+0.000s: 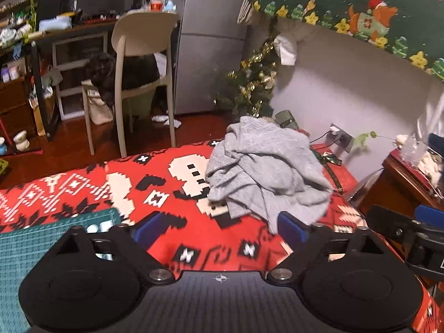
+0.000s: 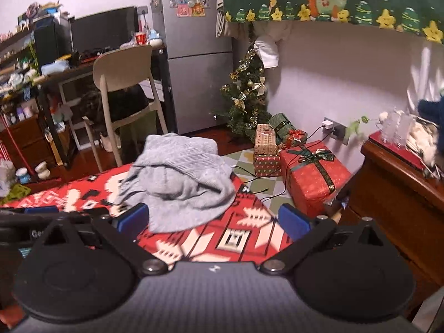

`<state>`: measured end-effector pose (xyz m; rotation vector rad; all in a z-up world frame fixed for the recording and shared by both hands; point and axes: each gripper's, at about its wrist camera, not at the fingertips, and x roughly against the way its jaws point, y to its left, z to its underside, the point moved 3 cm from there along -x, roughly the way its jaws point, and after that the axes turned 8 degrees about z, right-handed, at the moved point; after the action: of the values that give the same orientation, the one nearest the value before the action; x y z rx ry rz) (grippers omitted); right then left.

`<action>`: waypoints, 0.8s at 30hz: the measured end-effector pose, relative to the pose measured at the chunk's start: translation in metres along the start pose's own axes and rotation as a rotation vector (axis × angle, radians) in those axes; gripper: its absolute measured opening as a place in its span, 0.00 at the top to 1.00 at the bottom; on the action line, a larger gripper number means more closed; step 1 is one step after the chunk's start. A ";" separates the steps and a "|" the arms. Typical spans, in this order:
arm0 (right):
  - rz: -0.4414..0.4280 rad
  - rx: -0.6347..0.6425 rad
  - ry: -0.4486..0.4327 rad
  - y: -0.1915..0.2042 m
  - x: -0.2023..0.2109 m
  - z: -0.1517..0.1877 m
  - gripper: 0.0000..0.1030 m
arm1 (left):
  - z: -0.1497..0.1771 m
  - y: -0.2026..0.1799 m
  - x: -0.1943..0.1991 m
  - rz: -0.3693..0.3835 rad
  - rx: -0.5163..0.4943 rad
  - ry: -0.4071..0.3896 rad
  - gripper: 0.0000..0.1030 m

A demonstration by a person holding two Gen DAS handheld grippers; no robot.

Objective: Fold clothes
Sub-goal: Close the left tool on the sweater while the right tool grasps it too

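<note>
A crumpled grey knit sweater [image 1: 263,174] lies in a heap on the red patterned cloth [image 1: 155,183] that covers the table. It also shows in the right wrist view [image 2: 183,180]. My left gripper [image 1: 222,229] is open and empty, just short of the sweater's near edge. My right gripper [image 2: 213,220] is open and empty, its left blue pad [image 2: 133,219] beside the sweater's near hem. The right gripper also shows at the right edge of the left wrist view [image 1: 410,230].
A teal cutting mat [image 1: 41,238] lies at the table's left. Wrapped gift boxes [image 2: 310,172] and a small Christmas tree [image 2: 247,94] stand on the floor beyond. A wooden cabinet [image 2: 402,194] is at the right, a white chair [image 1: 141,63] behind.
</note>
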<state>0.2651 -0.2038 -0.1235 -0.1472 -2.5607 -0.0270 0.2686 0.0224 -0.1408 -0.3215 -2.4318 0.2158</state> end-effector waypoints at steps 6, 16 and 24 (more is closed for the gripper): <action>-0.033 0.024 0.044 0.000 -0.067 -0.013 0.21 | -0.020 0.014 -0.043 0.033 0.032 0.036 0.22; -0.091 0.023 0.109 0.019 -0.155 -0.026 0.21 | -0.032 0.013 -0.087 0.044 0.036 0.090 0.30; -0.134 0.015 0.172 0.036 -0.185 -0.026 0.68 | -0.033 0.004 -0.089 0.137 0.016 0.063 0.76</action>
<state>0.4373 -0.1877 -0.2028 0.0322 -2.3940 -0.0683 0.3570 0.0036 -0.1696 -0.4813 -2.3469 0.2807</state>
